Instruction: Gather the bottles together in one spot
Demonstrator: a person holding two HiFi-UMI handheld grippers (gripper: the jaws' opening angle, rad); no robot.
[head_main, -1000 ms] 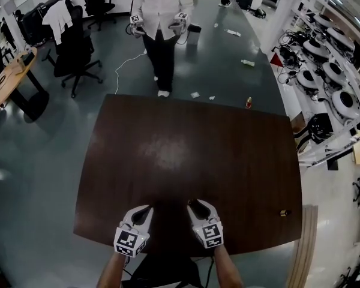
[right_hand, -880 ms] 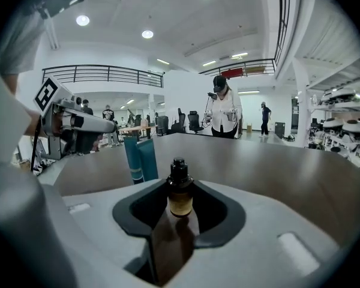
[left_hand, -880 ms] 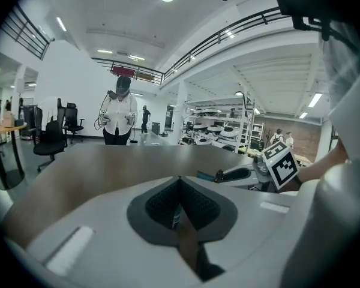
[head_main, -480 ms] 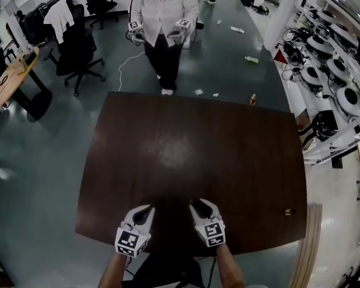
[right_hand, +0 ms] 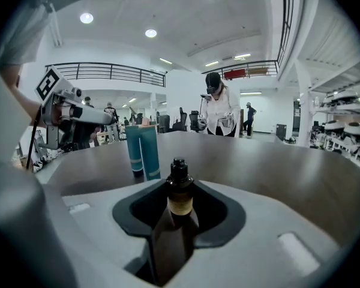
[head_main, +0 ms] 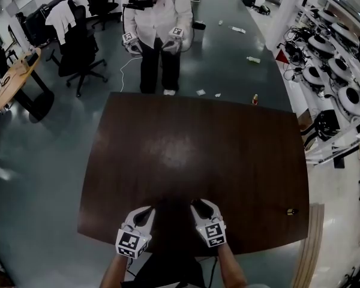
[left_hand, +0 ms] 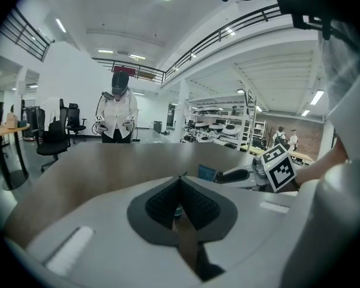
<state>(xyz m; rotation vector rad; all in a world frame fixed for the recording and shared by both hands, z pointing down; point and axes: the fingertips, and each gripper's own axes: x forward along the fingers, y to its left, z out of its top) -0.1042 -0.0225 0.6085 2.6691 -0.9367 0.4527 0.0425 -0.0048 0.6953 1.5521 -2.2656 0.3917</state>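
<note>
Our right tongs [head_main: 201, 207] stand partly open and closed on one dark bottle [right_hand: 171, 245], black-capped and upright, its body filling the slot between the jaws. Our left tongs [head_main: 144, 213] have their jaws brought together at the tips. Only a sliver of teal shows through the gap behind them, and we judge nothing is held there. What the coming move turns on is the pair of teal bottles [right_hand: 143, 152]. They stand ahead of the right tongs and off to their left, on the side where the left tongs hang, upright on the table [head_main: 228, 161], long axes vertical, the two touching side by side. The right tongs already carry the load, so we judge it is theirs to swing the dark bottle forward and leftward and set it down just beside the pair without knocking either. By our count there are three bottles on or over the table — two teal, one dark — and two tongs. Across the table stands one person [head_main: 157, 23] with another pair of tongs.
</note>
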